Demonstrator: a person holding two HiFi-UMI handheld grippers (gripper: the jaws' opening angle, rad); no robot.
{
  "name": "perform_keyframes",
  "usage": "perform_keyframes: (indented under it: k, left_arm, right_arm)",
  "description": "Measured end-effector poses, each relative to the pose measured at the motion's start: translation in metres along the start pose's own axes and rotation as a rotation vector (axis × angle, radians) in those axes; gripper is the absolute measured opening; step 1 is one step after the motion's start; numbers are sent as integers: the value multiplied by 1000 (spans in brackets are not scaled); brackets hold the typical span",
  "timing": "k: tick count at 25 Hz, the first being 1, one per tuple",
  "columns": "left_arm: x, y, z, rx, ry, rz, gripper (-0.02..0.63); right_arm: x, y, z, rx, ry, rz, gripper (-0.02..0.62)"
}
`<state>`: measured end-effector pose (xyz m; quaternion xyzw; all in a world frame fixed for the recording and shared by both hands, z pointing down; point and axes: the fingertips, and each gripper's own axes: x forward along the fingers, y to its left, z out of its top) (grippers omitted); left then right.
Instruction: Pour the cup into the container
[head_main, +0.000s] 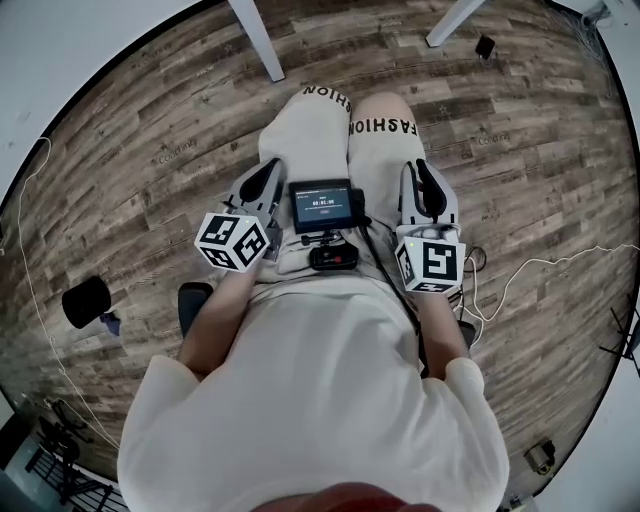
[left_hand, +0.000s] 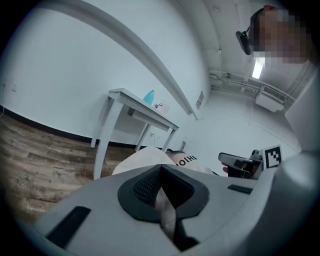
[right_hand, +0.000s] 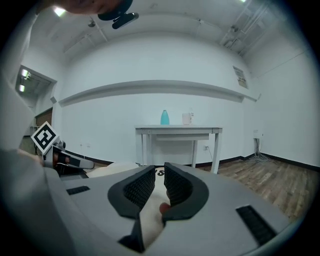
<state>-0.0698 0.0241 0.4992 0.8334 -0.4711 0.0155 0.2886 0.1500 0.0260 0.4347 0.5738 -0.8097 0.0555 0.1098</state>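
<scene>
A white table (right_hand: 177, 130) stands far off against the wall. On it are a teal cup (right_hand: 164, 117) and a small white container (right_hand: 187, 118). In the left gripper view the same table (left_hand: 125, 97) carries the teal cup (left_hand: 149, 97) and the pale container (left_hand: 162, 106). I sit with both grippers over my thighs. My left gripper (head_main: 262, 182) (left_hand: 160, 170) is shut with nothing in it. The right gripper (head_main: 427, 185) (right_hand: 160, 172) is also shut and holds nothing; only trouser cloth shows behind its pads.
A small screen (head_main: 321, 206) hangs at my chest between the hands. Two white table legs (head_main: 258, 40) show at the top of the head view. A black object (head_main: 87, 300) lies on the wood floor at left, and cables (head_main: 560, 260) run at right.
</scene>
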Motion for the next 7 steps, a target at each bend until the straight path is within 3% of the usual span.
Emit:
perform_keyframes:
  k: [3,7]
  left_arm:
    - [5,-11,-1,50,28,-24,9]
    - [9,-25,5,176,19,-15,9]
  right_arm:
    - [-9,-3,15,-19,-11,1,41]
    - [-16,-6,31,-33,-27,11,28]
